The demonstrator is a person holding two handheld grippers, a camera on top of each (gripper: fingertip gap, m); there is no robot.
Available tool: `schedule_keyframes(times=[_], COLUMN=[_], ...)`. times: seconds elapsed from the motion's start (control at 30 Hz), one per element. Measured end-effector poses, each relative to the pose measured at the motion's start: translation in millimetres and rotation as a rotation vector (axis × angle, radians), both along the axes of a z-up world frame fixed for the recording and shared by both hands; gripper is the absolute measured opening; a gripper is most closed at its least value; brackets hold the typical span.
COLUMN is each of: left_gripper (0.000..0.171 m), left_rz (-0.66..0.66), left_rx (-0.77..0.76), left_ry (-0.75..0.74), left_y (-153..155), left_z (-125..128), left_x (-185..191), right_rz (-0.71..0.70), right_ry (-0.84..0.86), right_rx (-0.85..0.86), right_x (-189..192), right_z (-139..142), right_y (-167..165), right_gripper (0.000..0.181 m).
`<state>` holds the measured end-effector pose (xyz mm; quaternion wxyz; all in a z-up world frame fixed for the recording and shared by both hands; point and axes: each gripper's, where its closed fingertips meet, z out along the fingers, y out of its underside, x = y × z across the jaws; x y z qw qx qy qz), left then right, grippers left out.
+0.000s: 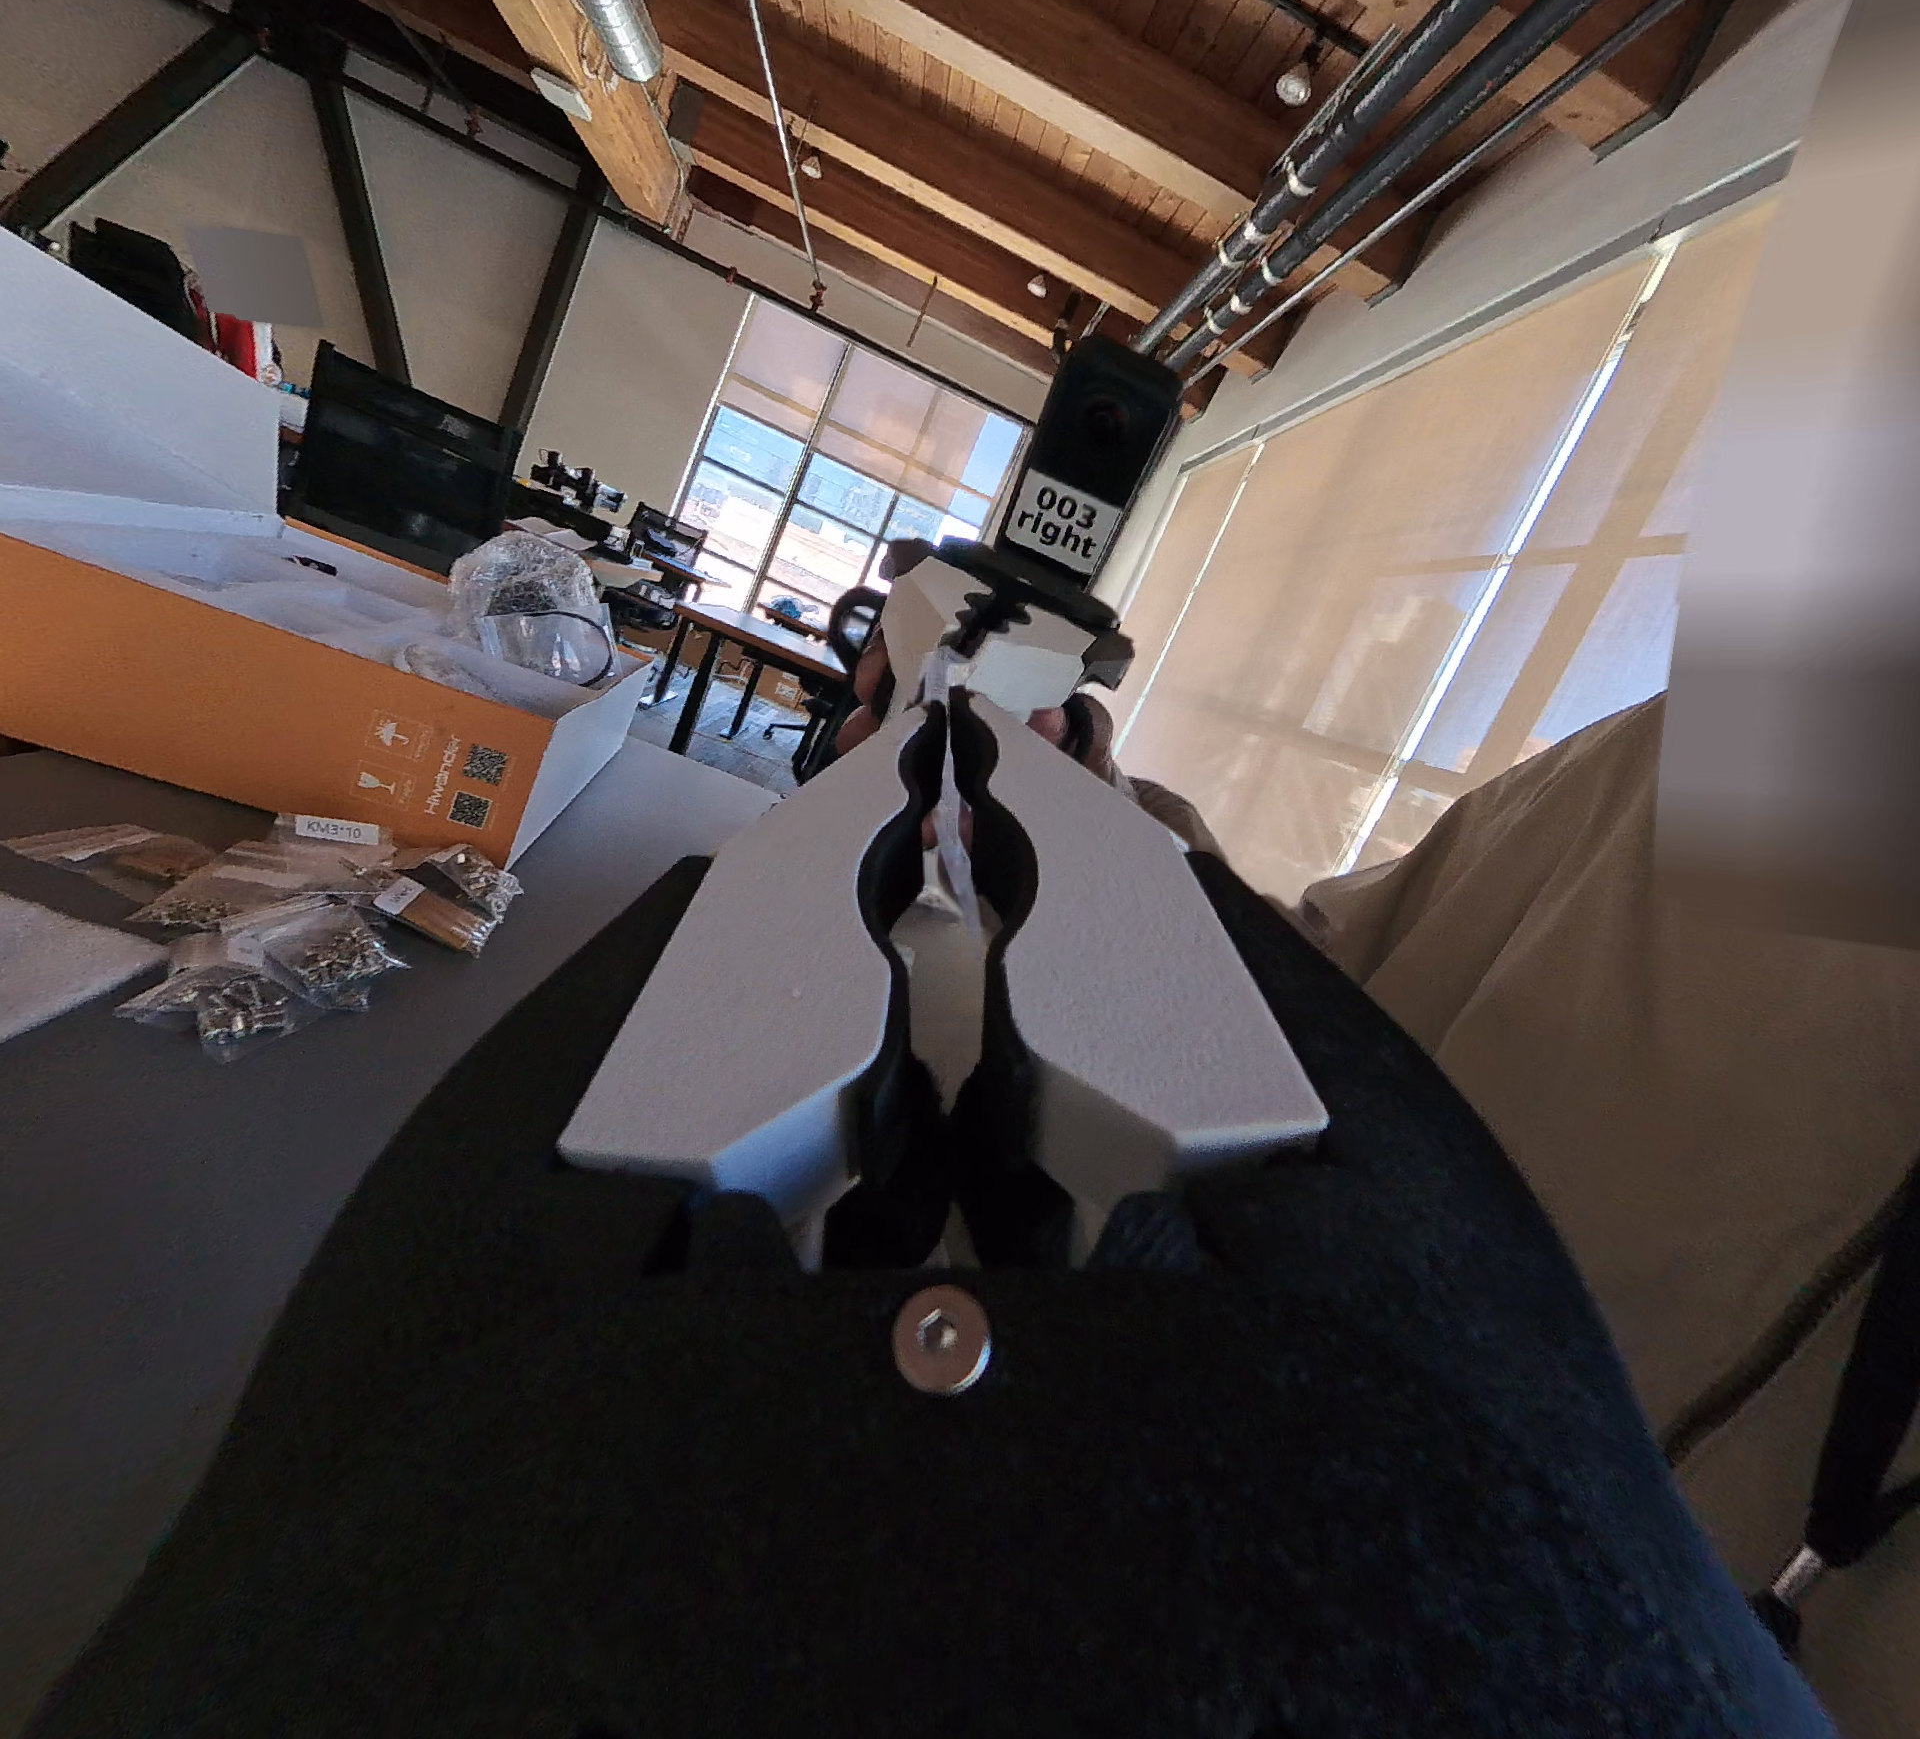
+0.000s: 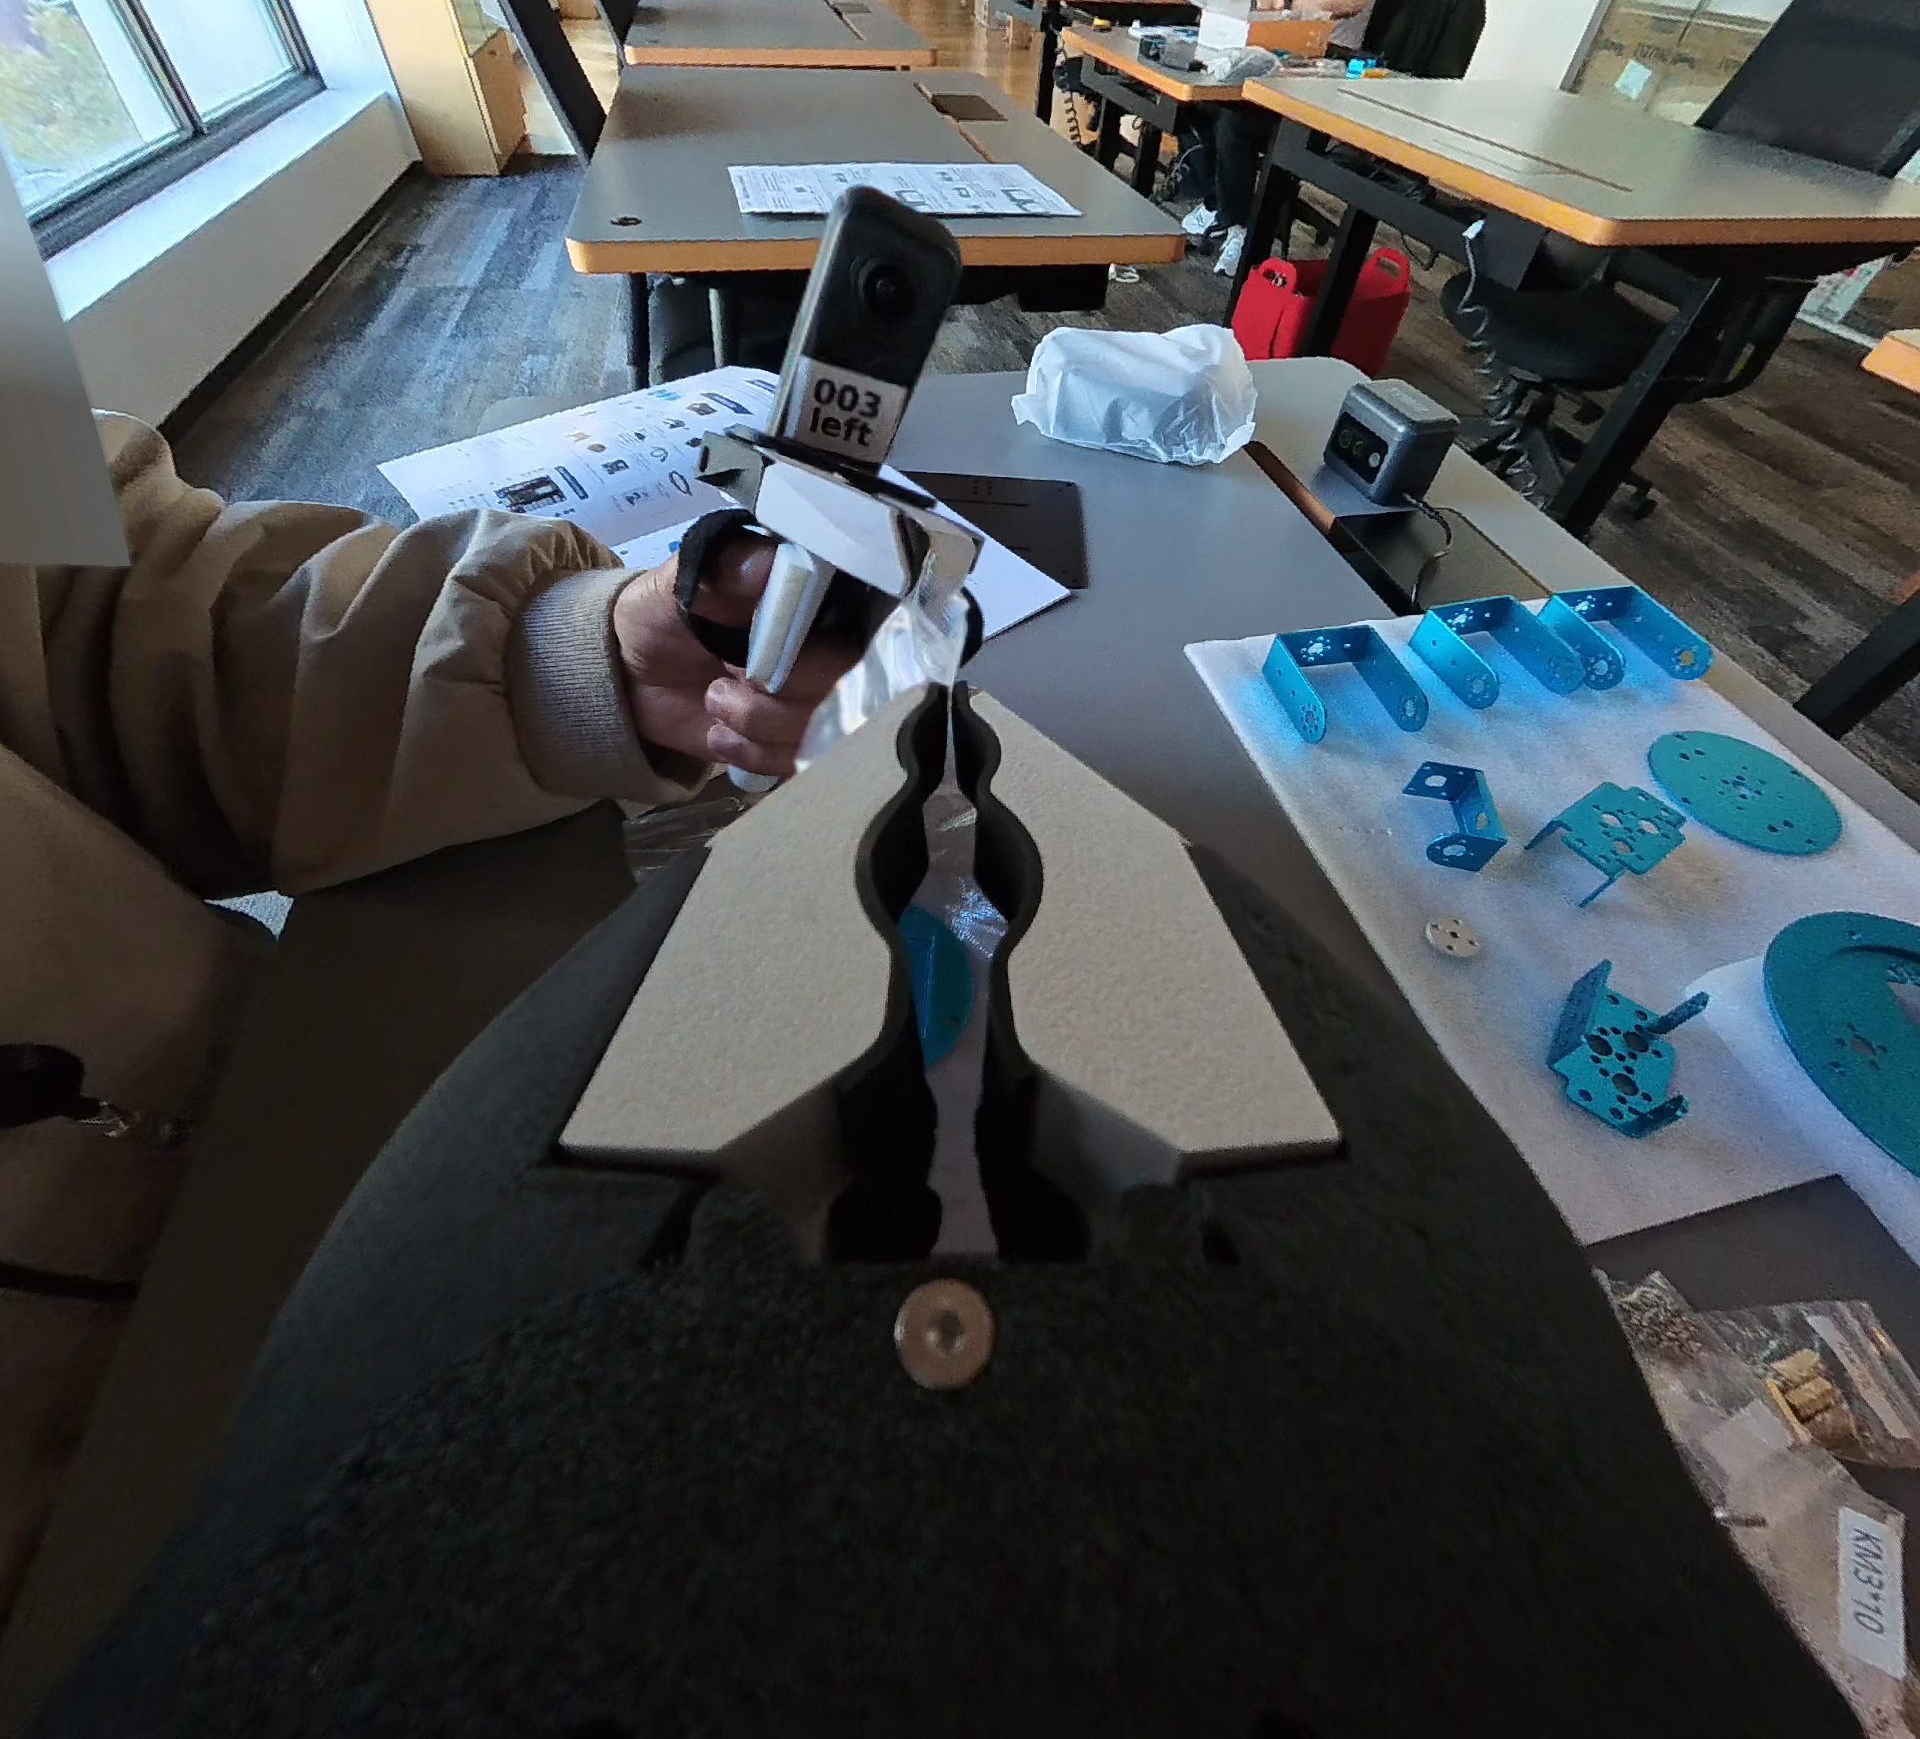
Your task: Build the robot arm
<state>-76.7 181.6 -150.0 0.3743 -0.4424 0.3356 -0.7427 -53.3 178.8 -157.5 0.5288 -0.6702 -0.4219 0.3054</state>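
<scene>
Left wrist view: the left gripper (image 1: pixel 948 713) is closed on a clear plastic bag (image 1: pixel 951 842), its jaws pinching the film. The right gripper (image 1: pixel 961 650) faces it, jaws clamped on the same bag's far edge. Screw packets (image 1: pixel 301 946) and an orange box (image 1: pixel 260 702) lie on the grey table (image 1: pixel 260 1118). Right wrist view: the right gripper (image 2: pixel 951 702) pinches the bag (image 2: pixel 883 681), which holds a blue disc (image 2: pixel 940 983); the bag hangs between both tools, off the table. Other blue brackets (image 2: pixel 1475 661) lie unpacked on white foam (image 2: pixel 1403 1014).

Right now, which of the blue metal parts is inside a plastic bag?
The blue disc seen between the right gripper fingers; it sits inside the clear bag, while the others lie bare on the white foam.
</scene>
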Motion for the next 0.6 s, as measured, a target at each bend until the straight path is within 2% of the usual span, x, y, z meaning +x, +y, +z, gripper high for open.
schedule_keyframes(times=[0.3,0.43,0.6], left_gripper=[0.000,0.000,0.000], left_rz=[0.059,0.055,0.037], left_rx=[0.053,0.064,0.088], left_ry=[0.031,0.021,0.019], left_y=[3.6,1.5,-5.3], left_z=[-2.7,-1.4,-1.5], left_x=[0.8,0.8,3.5], right_rz=[0.005,0.059,0.104], right_ry=[0.075,0.125,0.194], right_rx=[-0.027,-0.033,-0.068], right_x=[1.0,-1.7,-6.1], right_z=[0.2,2.4,4.4], right_y=[1.2,-5.6,-7.6], right_gripper=[0.000,0.000,0.014])
